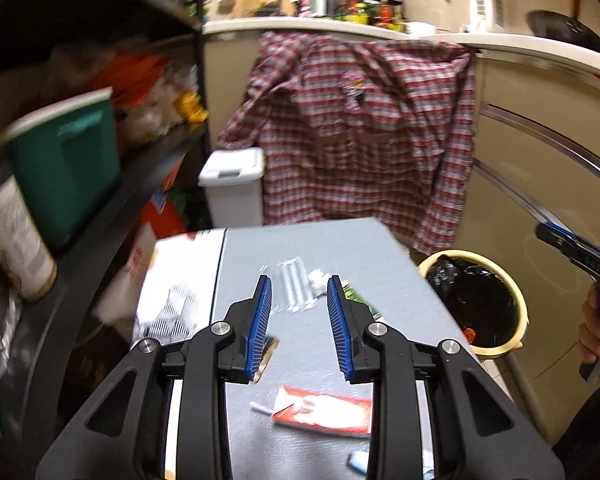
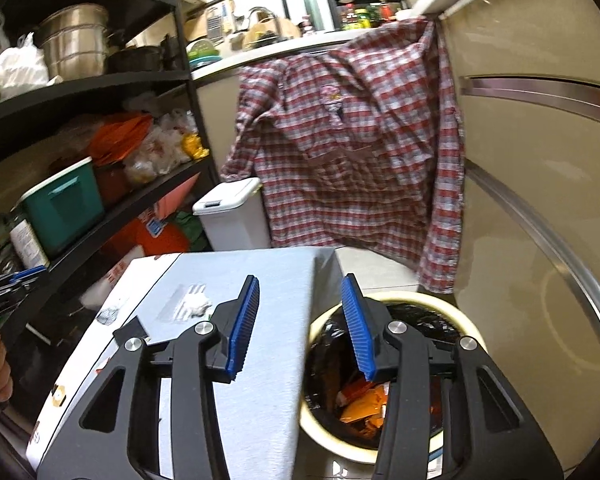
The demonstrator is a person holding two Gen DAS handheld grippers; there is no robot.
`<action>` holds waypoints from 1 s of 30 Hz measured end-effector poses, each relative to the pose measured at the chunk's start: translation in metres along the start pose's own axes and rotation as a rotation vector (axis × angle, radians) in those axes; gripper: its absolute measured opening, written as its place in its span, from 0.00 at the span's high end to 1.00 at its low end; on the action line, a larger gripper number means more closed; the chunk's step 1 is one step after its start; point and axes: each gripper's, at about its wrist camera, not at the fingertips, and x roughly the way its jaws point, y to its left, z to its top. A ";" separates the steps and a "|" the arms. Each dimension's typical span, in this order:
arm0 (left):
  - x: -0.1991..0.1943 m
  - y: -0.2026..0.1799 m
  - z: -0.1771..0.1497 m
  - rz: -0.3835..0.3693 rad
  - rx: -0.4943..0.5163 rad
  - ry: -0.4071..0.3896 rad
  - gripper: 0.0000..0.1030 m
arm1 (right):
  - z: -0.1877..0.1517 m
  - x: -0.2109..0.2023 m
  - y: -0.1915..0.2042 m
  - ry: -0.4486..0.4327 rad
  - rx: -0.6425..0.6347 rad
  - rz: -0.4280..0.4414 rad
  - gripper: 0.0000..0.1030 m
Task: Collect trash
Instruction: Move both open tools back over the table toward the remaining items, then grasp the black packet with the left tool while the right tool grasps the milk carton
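Both tongs stand apart with nothing between them. Left tongs (image 1: 300, 286) hang over the grey bench (image 1: 360, 248), the white wad (image 1: 317, 282) and clear wrapper (image 1: 294, 284) just beyond the tips, a red packet (image 1: 324, 410) beneath. Right tongs (image 2: 300, 286) straddle the bench edge and the bin (image 2: 332, 444); only this view shows orange wrappers (image 2: 364, 406) inside. Each points downward, held by a hand (image 1: 596, 328).
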 end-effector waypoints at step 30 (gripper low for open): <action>0.017 0.103 -0.007 0.058 -0.179 0.001 0.77 | -0.102 0.083 0.183 0.326 -0.373 0.360 0.33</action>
